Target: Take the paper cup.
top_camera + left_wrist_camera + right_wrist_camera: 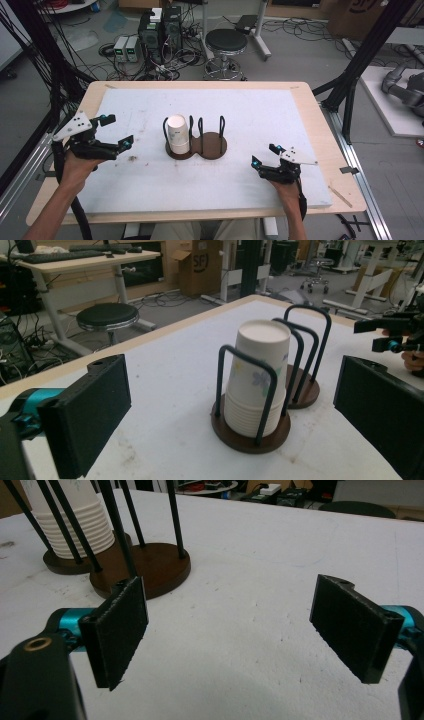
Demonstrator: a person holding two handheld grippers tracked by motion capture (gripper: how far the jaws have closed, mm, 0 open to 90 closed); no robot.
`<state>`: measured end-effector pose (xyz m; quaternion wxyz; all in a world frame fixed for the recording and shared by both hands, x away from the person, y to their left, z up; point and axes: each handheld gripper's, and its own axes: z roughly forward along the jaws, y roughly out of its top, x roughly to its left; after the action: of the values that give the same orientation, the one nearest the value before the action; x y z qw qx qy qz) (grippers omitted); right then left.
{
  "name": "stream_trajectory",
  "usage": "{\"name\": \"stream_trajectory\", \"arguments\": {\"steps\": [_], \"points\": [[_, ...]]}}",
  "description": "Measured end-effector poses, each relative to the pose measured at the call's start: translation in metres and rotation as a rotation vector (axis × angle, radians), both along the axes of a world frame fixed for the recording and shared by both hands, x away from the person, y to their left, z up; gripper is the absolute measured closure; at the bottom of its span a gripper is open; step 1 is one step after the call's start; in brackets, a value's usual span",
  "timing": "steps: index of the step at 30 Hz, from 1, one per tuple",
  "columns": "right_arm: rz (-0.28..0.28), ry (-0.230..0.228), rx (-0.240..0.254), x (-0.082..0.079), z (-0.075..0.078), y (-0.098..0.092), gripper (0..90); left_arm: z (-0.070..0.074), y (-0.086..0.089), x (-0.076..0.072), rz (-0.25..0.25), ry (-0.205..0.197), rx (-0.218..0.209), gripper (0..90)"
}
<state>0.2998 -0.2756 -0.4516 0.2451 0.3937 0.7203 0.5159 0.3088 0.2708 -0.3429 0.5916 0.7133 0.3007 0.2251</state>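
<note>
While both tongs gape, left tongs [116, 131] face the cup stack [178, 134].

A grey floor [300, 55] spreads beyond the wooden table [320, 125], strewn with black cables [170, 65]. A round black stool [226, 42] on a chrome base stands just behind the table's far edge. To its left sit two dark computer towers [160, 30] and two pale boxes [126, 48]. Black frame posts [365, 55] rise at the right. In the left gripper view, a desk [75, 262] carries a keyboard [55, 256], with a cardboard box [197, 265] beside it.
</note>
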Motion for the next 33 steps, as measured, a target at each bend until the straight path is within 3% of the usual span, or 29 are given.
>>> {"name": "stream_trajectory", "arguments": {"steps": [8,14,18,22,31,33], "points": [[-0.001,0.010,0.010,0.000,0.000,0.000,15.8,0.023,-0.006,0.018,-0.057,0.010,0.020,1.8],[0.001,0.015,0.001,0.002,0.000,0.000,15.9,0.033,-0.013,0.029,-0.084,0.018,0.062,1.8],[0.002,0.014,0.004,0.001,0.000,0.000,15.9,0.036,-0.015,0.037,-0.111,0.031,0.065,1.8],[0.002,0.011,0.004,0.001,0.000,0.000,15.9,0.041,-0.022,0.051,-0.187,0.056,0.106,1.8],[0.004,0.010,0.007,0.001,0.000,0.000,15.8,0.055,-0.041,0.068,-0.274,0.065,0.170,1.8],[0.003,0.014,0.011,0.001,0.000,0.000,15.8,0.061,-0.048,0.074,-0.300,0.072,0.224,1.8]]}}
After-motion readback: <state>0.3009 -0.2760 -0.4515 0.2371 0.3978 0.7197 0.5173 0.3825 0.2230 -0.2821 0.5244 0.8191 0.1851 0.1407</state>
